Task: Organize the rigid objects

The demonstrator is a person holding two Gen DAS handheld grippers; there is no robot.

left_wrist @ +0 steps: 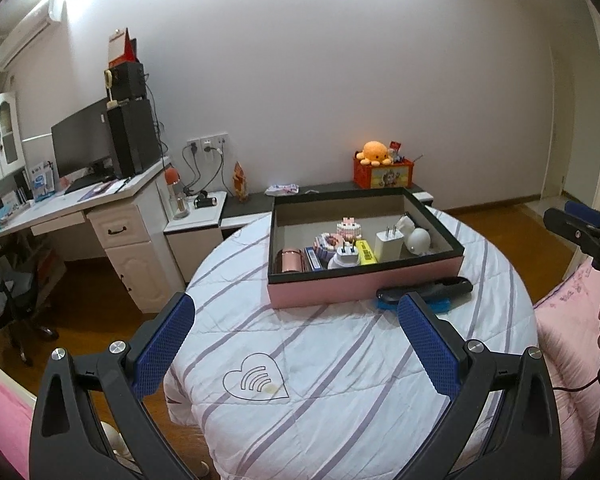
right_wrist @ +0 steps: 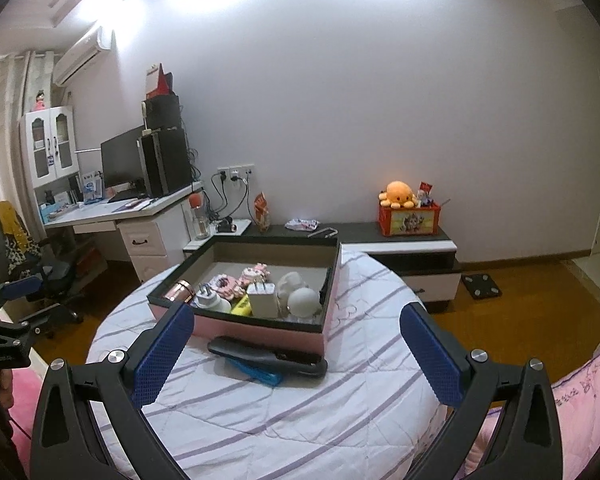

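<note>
A pink box with a black rim (left_wrist: 364, 289) (right_wrist: 260, 330) sits on the round quilt-covered table (left_wrist: 320, 360) (right_wrist: 300, 408). Inside lie a white charger (left_wrist: 388, 245) (right_wrist: 262, 300), a white plug adapter (left_wrist: 345, 259), a yellow block (left_wrist: 366, 255), a rose-gold tin (left_wrist: 289, 261) (right_wrist: 180, 291), a white round object (left_wrist: 419, 240) (right_wrist: 303, 301) and small pink brick models (left_wrist: 348, 229). In front of the box a black remote (left_wrist: 424, 289) (right_wrist: 266, 357) rests on a blue item (right_wrist: 256, 372). My left gripper (left_wrist: 296, 322) and right gripper (right_wrist: 296, 330) are open, hovering short of the box, holding nothing.
A white desk (left_wrist: 72, 204) with monitor and PC tower stands left. A low cabinet (right_wrist: 412, 244) behind the table carries a red box with an orange plush (left_wrist: 376, 154). A chair (right_wrist: 20, 256) stands on the wooden floor; pink bedding (left_wrist: 572, 320) lies right.
</note>
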